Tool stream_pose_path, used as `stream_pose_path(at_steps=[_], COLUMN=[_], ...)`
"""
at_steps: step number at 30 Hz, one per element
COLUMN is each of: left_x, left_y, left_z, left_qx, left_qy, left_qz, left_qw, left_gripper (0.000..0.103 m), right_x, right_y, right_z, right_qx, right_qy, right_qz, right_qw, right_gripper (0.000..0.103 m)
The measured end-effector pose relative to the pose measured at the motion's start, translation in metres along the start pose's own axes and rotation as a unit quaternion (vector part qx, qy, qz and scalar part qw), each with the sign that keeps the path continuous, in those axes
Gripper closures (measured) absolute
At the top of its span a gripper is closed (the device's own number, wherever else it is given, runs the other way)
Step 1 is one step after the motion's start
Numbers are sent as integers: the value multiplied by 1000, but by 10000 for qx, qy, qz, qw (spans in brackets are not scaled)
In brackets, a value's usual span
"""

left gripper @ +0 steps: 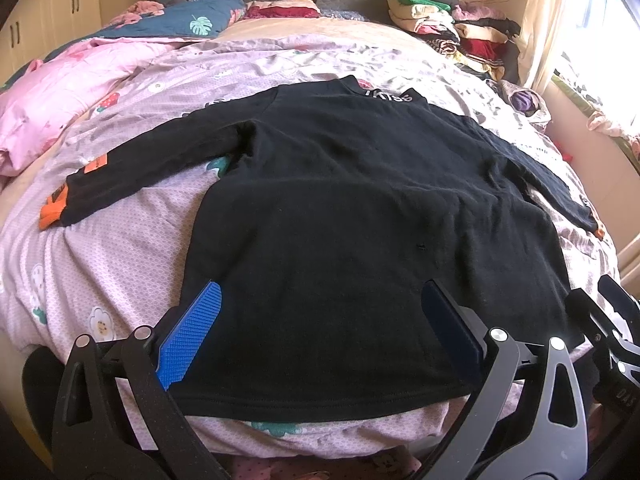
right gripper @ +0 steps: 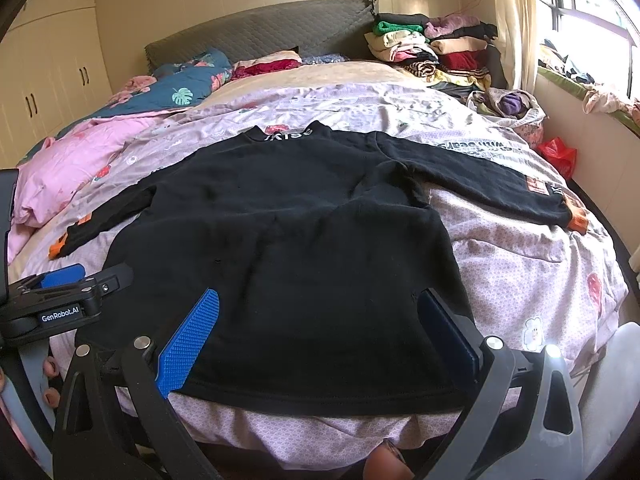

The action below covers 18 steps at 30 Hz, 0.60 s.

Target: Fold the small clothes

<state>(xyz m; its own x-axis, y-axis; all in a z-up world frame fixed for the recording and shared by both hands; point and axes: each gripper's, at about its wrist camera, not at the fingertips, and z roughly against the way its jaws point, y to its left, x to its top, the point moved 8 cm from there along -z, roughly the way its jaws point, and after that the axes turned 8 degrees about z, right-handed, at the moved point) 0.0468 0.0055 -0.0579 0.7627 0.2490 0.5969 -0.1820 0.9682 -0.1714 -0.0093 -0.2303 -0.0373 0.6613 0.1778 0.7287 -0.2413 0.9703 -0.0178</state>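
A bed (left gripper: 120, 248) under a pink patterned quilt carries one black sweatshirt (left gripper: 340, 220), spread flat with both sleeves out, hem toward the foot of the bed. Beyond the sweatshirt's collar, a heap of folded clothes (left gripper: 452, 28) sits beside the headboard. Two tools hover over the hem: the left hand-held gripper (left gripper: 320, 328) and right hand-held gripper (right gripper: 320, 328), each with jaws wide apart, holding nothing. A grab that pinches quilt along with hem could drag the bedding and crease the fold.
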Motion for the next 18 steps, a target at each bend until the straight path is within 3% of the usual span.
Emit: stream_pose_path(at_steps=[18], left_x=[3], left_y=[0], left_z=[3], left_qx=[-14], left_qy=[-25], left_qz=[-5], left_qw=[10000], left_gripper=[9], right_x=[0], right_y=[1], right_z=[1], right_qx=[-11], right_qy=[-9], right_qz=[-3], right_qw=[10000], right_gripper=[4])
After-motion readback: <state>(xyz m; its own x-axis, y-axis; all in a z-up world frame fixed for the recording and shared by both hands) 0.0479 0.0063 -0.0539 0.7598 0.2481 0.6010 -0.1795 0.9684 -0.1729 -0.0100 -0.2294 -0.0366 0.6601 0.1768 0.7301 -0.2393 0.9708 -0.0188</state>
